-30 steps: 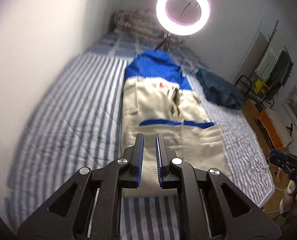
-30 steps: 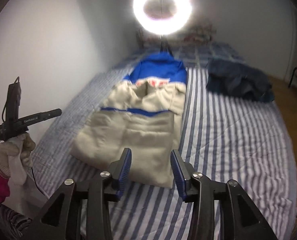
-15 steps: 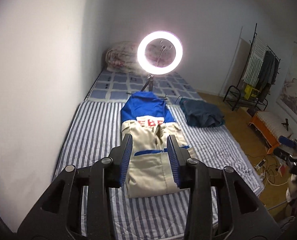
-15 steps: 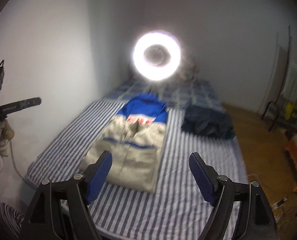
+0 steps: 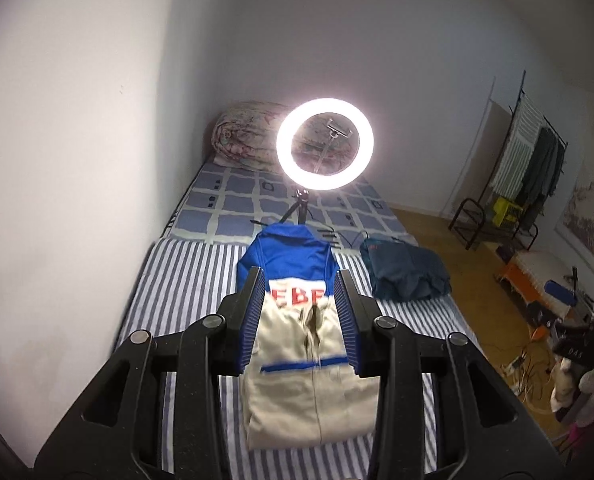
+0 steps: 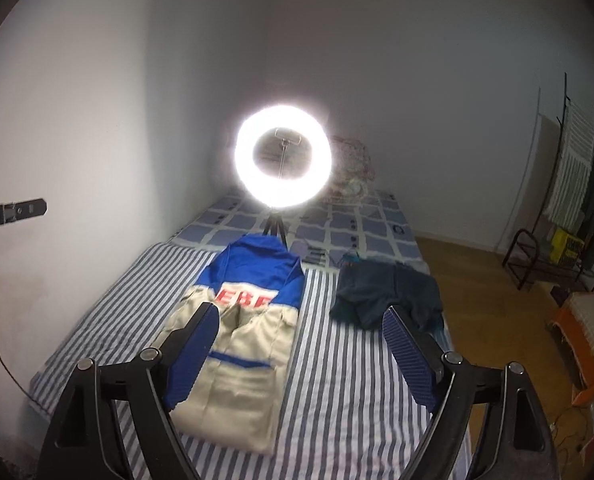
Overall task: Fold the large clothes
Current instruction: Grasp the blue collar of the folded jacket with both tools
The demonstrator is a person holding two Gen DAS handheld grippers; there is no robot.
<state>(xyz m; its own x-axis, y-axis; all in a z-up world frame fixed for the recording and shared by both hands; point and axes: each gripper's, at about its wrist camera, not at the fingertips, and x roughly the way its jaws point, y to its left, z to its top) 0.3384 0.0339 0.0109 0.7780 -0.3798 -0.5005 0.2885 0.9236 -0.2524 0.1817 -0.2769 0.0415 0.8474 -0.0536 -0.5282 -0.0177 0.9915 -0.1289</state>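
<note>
The jacket (image 5: 305, 344), blue at the collar end and beige below with red letters across it, lies flat on the striped bed (image 6: 349, 364) just in front of the ring lamp (image 5: 325, 144), its sleeves already turned in over the front. It looks like soft, fairly thick cloth that will sag and slide rather than hold a crease, so I would take it by the two corners of the hem farthest from the lamp. The left gripper (image 5: 301, 320) hangs above it with fingers partly apart and empty, while the right gripper (image 6: 301, 354) has its jaws opening wide on nothing; a dark garment (image 6: 389, 292) lies beside the jacket, right of the lamp.
</note>
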